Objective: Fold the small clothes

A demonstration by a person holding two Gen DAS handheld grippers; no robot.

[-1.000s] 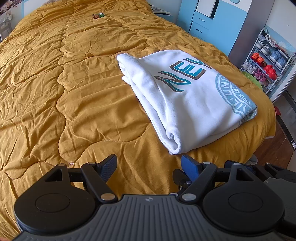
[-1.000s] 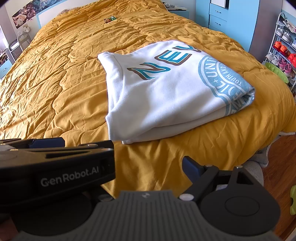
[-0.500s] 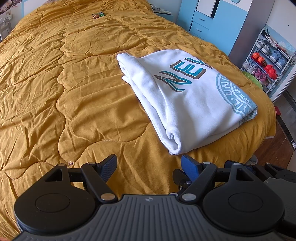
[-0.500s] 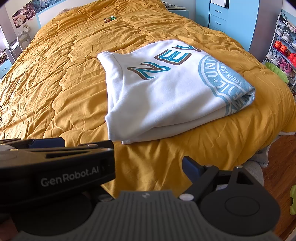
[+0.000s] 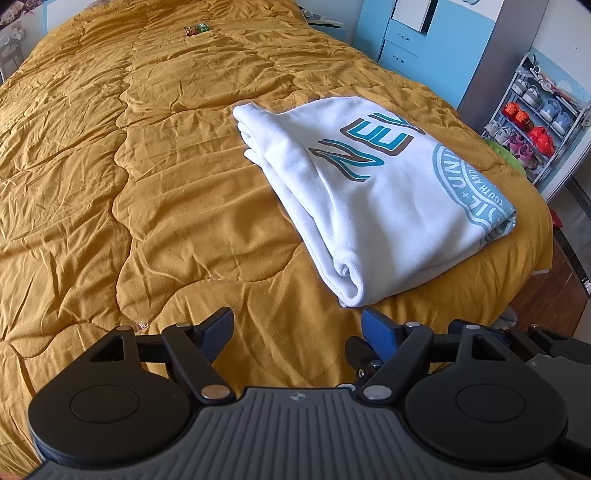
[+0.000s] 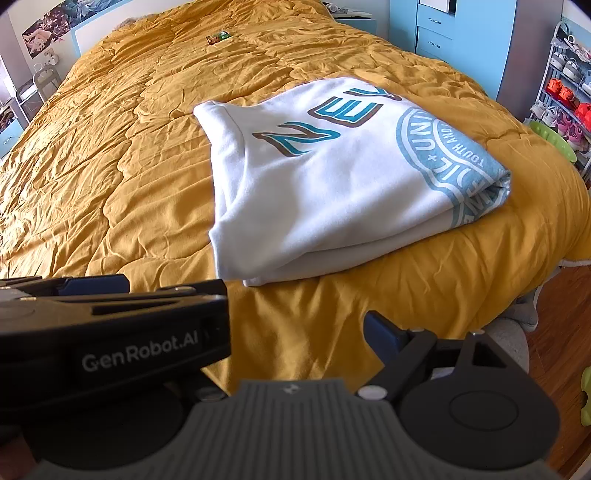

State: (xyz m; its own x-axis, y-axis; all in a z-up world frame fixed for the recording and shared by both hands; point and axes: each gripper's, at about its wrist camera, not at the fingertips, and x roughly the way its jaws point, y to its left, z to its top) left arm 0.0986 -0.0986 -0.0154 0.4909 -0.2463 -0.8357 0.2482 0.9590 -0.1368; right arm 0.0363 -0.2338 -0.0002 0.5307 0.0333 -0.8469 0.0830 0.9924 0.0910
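A white garment point(image 5: 373, 192) with teal lettering and a round teal print lies folded into a thick rectangle near the foot of the bed; it also shows in the right wrist view point(image 6: 332, 177). My left gripper point(image 5: 299, 332) is open and empty, held back from the garment's near corner above the quilt. My right gripper point(image 6: 295, 325) is open and empty, just short of the garment's near edge. Its left finger is hidden behind the body of the left gripper point(image 6: 110, 332), which sits close beside it.
A mustard quilt point(image 5: 147, 184) covers the whole bed. A small wrapper point(image 5: 197, 28) lies far up the quilt. Blue drawers point(image 5: 402, 40) and a shoe rack point(image 5: 535, 122) stand to the right. The bed's edge drops to wooden floor point(image 6: 561, 295) at right.
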